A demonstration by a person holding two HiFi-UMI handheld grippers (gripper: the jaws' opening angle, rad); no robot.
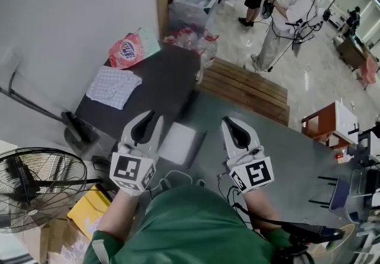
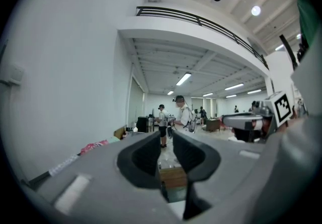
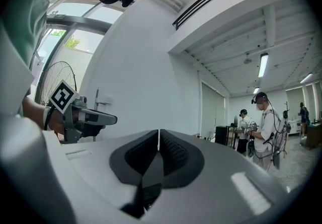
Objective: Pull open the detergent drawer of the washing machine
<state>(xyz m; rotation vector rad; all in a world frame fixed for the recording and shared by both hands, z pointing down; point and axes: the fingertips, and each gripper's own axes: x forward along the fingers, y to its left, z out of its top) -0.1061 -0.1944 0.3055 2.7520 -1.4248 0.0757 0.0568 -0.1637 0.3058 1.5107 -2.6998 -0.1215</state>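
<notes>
The person's green shirt (image 1: 190,221) fills the bottom of the head view. Both arms reach forward, and each hand holds a tool with a marker cube on it.

The left tool (image 1: 149,119) has its jaws a tiny bit apart. In the left gripper view, a thin gap shows at the left tool's tips (image 2: 167,135), and nothing is in it. The right tool (image 1: 230,123) is closed. In the right gripper view, its jaws meet at the tips (image 3: 158,132), and it holds nothing.

The two tools are side by side but well apart. A white block (image 1: 178,143) lies between them, lower down. Under them is a wide grey surface (image 1: 297,156).

I cannot tell which thing here is the washing machine, and I cannot pick out its detergent drawer.

At the left stands a round fan (image 1: 35,188) with a yellow box (image 1: 89,209) beside it. Farther off is a dark desk (image 1: 160,85). A checked cloth (image 1: 113,86) lies on it, and a pink bag (image 1: 126,50) sits at its far end. Right of the desk are wooden planks (image 1: 246,88). Past them is a clear bin (image 1: 193,8). Far away, two people (image 1: 291,13) stand on the shiny floor.
</notes>
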